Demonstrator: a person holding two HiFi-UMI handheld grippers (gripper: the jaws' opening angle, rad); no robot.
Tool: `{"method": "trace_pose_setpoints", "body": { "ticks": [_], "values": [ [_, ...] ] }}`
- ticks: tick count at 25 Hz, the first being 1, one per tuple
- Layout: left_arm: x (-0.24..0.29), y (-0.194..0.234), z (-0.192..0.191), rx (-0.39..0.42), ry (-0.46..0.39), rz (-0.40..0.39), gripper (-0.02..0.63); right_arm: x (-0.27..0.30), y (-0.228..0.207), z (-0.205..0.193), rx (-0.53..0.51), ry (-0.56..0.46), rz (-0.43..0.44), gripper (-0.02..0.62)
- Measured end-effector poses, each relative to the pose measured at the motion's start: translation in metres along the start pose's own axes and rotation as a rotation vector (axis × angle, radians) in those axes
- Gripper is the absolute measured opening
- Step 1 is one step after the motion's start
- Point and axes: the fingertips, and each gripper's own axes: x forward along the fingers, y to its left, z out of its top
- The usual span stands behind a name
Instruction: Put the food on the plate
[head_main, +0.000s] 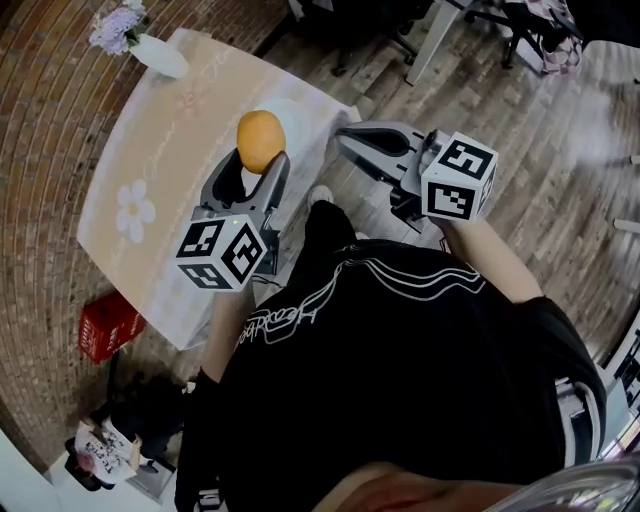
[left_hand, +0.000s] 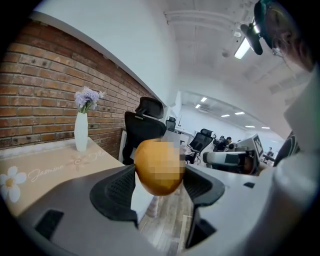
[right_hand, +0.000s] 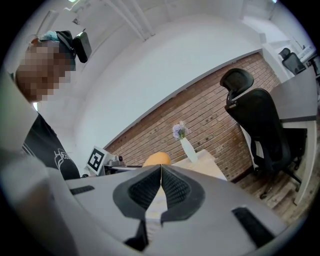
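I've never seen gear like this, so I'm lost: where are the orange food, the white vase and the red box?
orange food (head_main: 260, 138): head view, middle of its skin.
white vase (head_main: 160, 56): head view, middle of its body.
red box (head_main: 108, 328): head view, middle of its top face.

An open-plan office. Black swivel chairs stand by a grey desk, with more chairs and desks in rows far back under ceiling strip lights. The floor is wood plank. Along the brick wall, a cloth-covered counter carries a vase of flowers.
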Motion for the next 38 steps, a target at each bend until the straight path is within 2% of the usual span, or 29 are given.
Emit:
{"method": "trace_pose_setpoints", "body": {
  "ticks": [8,16,23,38],
  "values": [
    [0.053,0.056,-0.011,-0.031,0.066,-0.012,0.291,0.038,-0.048,-0.01,0.067,0.046,-0.06,-0.003],
    [0.097,0.09,-0.048,-0.042,0.168,-0.023,0.291,0.053,-0.08,-0.019,0.12,0.058,-0.104,-0.003],
    [0.123,0.101,-0.08,-0.028,0.265,-0.022,0.291,0.052,-0.103,-0.027,0.156,0.064,-0.131,-0.003],
    [0.137,0.115,-0.116,0.035,0.344,-0.008,0.293,0.046,-0.117,-0.048,0.191,0.082,-0.165,-0.003]
  ]
}}
